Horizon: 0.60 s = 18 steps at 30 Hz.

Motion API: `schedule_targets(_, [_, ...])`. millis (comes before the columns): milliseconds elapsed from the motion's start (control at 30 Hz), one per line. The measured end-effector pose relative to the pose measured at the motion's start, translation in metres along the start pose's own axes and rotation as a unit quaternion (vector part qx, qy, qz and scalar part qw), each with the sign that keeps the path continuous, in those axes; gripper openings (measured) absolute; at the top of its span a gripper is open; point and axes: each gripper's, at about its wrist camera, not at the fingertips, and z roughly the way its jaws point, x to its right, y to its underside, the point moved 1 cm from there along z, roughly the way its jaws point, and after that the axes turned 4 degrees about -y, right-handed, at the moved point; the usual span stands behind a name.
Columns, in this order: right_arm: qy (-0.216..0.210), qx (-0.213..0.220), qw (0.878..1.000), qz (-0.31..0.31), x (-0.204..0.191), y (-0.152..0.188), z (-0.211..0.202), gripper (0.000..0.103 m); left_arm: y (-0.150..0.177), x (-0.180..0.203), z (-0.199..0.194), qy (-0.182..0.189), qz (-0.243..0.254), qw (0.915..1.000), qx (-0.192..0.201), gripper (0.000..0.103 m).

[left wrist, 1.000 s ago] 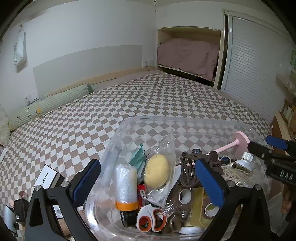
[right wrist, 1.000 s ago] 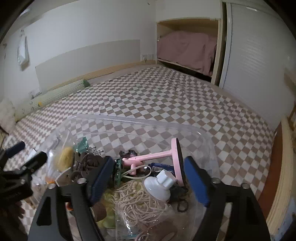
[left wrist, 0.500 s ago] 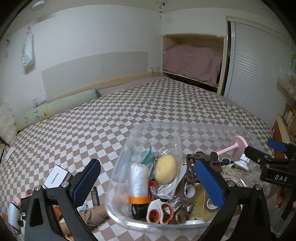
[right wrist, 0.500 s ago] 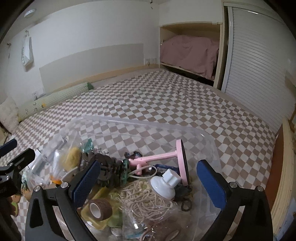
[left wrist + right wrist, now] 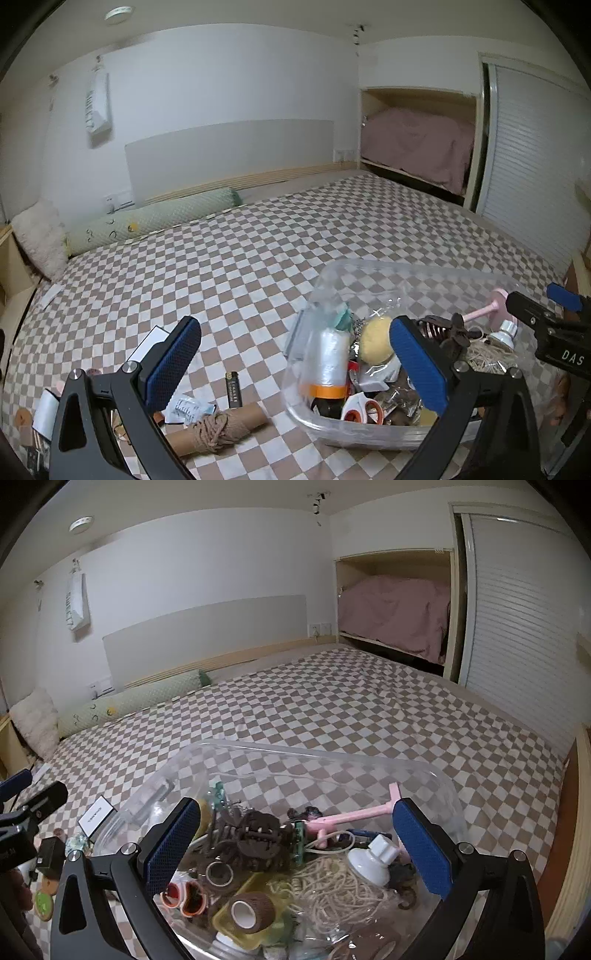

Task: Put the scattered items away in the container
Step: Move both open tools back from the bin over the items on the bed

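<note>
On the bed [image 5: 295,236], I see both hand-held grippers, left [image 5: 295,363] and right [image 5: 295,843], wide apart and empty by the full container [image 5: 424,775].

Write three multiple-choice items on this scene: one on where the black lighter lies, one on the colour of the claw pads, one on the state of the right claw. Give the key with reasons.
1. Where does the black lighter lie?
A. inside the clear container
B. on the checked bedspread, left of the container
C. on the green bolster

2. What colour are the claw pads?
A. blue
B. red
C. white

3. In what state is the right claw?
A. shut on the pink stand
B. shut on the rope
C. open, holding nothing

Key: 1 B, the lighter rests on the checked bedspread outside the clear container. 2 A, the pads show blue in both views. 3 C, its jaws stand wide apart over the container and press on nothing.
</note>
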Motion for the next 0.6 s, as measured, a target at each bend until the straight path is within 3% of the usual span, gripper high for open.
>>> schedule_targets(600, [-0.02, 0.0, 1.0, -0.011, -0.031, -0.003, -0.003, 0.103, 0.009, -0.047, -0.028, -0.058, -0.02, 0.998, 0.016, 0.103])
